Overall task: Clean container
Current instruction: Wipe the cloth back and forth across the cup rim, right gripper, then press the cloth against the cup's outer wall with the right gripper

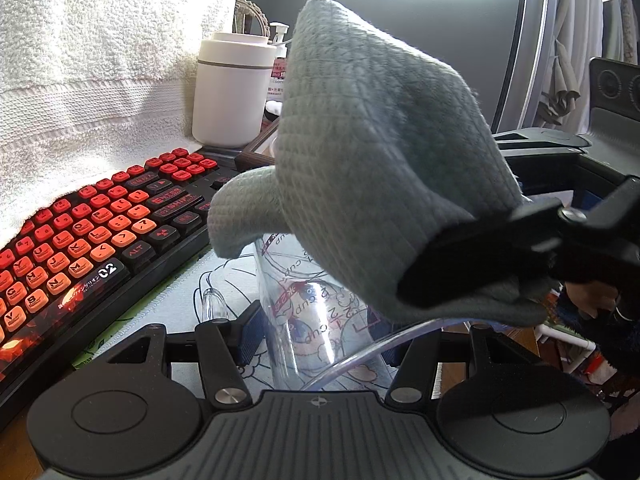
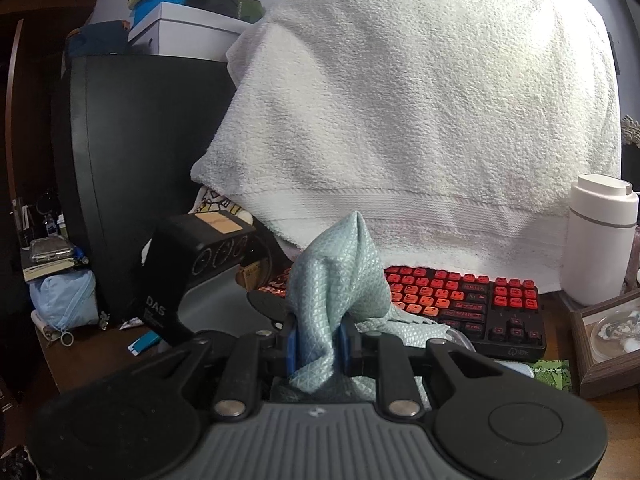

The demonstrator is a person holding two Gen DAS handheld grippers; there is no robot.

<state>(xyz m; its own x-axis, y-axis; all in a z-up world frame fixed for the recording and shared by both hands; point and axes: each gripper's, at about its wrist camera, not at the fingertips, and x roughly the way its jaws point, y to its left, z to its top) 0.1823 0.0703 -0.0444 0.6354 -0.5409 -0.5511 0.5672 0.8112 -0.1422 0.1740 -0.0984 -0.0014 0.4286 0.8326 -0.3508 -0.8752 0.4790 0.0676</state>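
A clear plastic measuring cup (image 1: pixel 308 312) with printed markings and a handle sits between the blue pads of my left gripper (image 1: pixel 320 344), which is shut on it. Its open rim faces the camera. My right gripper (image 1: pixel 432 280) comes in from the right, shut on a grey-green cloth (image 1: pixel 372 152) that bulges up and drapes over the cup's far end. In the right wrist view the right gripper (image 2: pixel 316 344) pinches the same cloth (image 2: pixel 340 280), which stands up in a peak. The left gripper's black body (image 2: pixel 192 272) is just left of it. The cup is mostly hidden there.
A black keyboard with red keys (image 1: pixel 92 232) lies at the left on a printed desk mat (image 1: pixel 180 292). A white towel (image 2: pixel 420 120) hangs behind it. A white cylindrical canister (image 1: pixel 232 92) and a wooden picture frame (image 2: pixel 604 340) stand at the right. Clutter fills the far left (image 2: pixel 60 280).
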